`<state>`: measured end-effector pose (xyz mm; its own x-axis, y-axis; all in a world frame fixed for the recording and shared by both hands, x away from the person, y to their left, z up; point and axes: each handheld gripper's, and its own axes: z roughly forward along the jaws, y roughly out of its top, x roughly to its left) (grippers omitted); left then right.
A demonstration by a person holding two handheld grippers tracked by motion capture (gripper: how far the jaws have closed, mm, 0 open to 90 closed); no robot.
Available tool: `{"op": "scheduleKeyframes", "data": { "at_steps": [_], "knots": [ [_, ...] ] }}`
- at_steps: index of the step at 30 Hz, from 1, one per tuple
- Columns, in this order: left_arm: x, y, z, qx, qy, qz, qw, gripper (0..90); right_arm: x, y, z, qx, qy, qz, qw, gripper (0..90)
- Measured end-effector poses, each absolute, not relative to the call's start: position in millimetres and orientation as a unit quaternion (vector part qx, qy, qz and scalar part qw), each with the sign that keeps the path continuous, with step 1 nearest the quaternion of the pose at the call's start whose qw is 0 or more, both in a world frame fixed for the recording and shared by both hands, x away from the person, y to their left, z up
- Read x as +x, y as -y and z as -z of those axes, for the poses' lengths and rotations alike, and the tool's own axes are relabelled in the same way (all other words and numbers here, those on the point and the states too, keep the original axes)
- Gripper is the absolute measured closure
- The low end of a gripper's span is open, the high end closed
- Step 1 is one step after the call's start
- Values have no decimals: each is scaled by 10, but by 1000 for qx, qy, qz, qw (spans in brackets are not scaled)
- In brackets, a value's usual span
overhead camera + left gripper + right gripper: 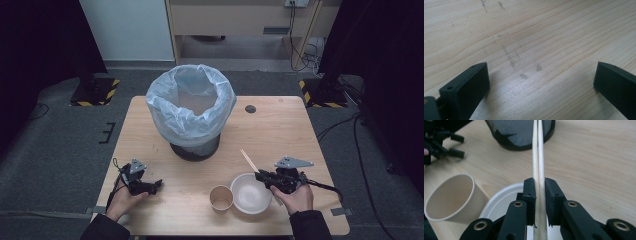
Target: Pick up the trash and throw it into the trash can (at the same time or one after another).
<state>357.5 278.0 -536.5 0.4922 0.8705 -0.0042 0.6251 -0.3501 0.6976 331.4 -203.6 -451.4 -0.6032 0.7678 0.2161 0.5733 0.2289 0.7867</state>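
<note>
Chopsticks (538, 157) sit tight between the jaws of your right claw (539, 192). You are holding two thin wooden sticks side by side, and the black pads press on them from both sides. The sticks poke out past the tips of that claw and point toward the dark mesh base of the bin (520, 133). From above, you can see the chopsticks (249, 161) stick out of your right claw (264, 176) up and to the left, over the wooden table (280, 130).

Right under this claw is a white bowl (499, 200). Just to the claw's left stands a paper cup (450, 197), and it is upright with its mouth open to the top. From above, the white bowl (248, 194) and the paper cup (221, 198) sit side by side, very close together.

Far ahead of the claw stands the bin with a pale plastic bag (191, 102) pulled over its rim.

Your left claw (154, 186) rests low by the table, well apart from the cup. Its jaws stand wide, with bare wood (531, 50) between them and nothing held.
</note>
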Motion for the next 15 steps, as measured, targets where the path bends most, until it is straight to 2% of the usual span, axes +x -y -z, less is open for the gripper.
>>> {"op": "scheduleKeyframes", "data": {
  "at_steps": [15],
  "knots": [
    [3575,-2781,5365,800,-467,-188,326,0,3323,2186,4331,441,-725,-511,136,802]
  ]
}}
